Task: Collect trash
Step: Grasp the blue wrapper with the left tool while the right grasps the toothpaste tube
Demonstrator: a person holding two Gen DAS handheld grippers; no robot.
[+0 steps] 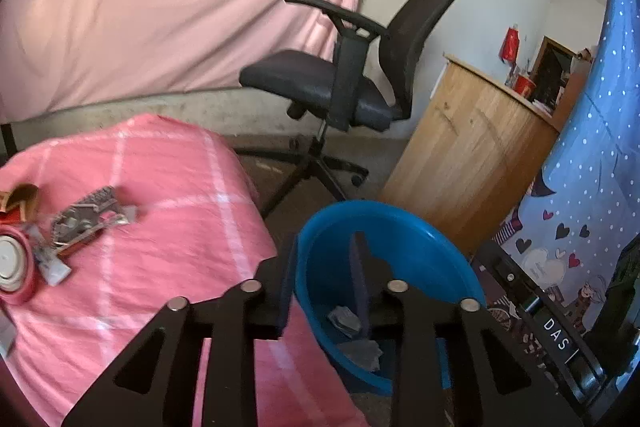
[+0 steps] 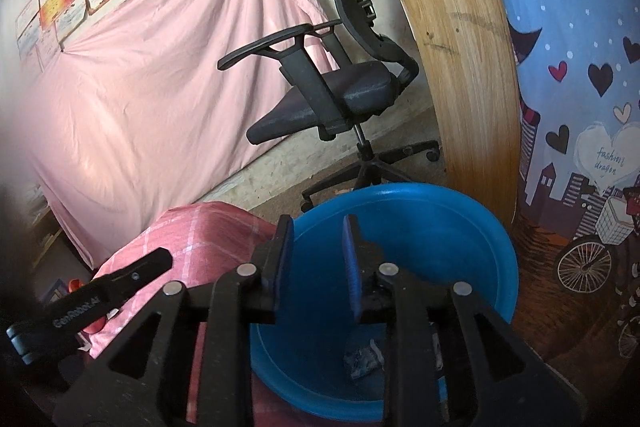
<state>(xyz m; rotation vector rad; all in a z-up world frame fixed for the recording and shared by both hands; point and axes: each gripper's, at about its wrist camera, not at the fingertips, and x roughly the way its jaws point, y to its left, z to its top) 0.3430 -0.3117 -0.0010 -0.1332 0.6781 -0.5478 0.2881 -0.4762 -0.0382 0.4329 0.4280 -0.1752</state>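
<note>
1. Blue basin [image 1: 404,239] is seen past the left gripper [image 1: 324,279], whose jaws stand apart and empty; grey scraps [image 1: 346,319] lie inside, while more litter [image 1: 86,217] is left on the pink cloth [image 1: 172,255].
2. Blue basin [image 2: 440,227] is framed by the right gripper [image 2: 318,259], jaws parted, nothing held; a crumpled scrap [image 2: 362,357] lies at its bottom.

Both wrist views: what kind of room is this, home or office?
Most likely a lived-in room at home, perhaps a bedroom. A pink checked cloth covers the work surface, a pink sheet drapes the wall, and an office chair stands by a wooden cabinet.
</note>
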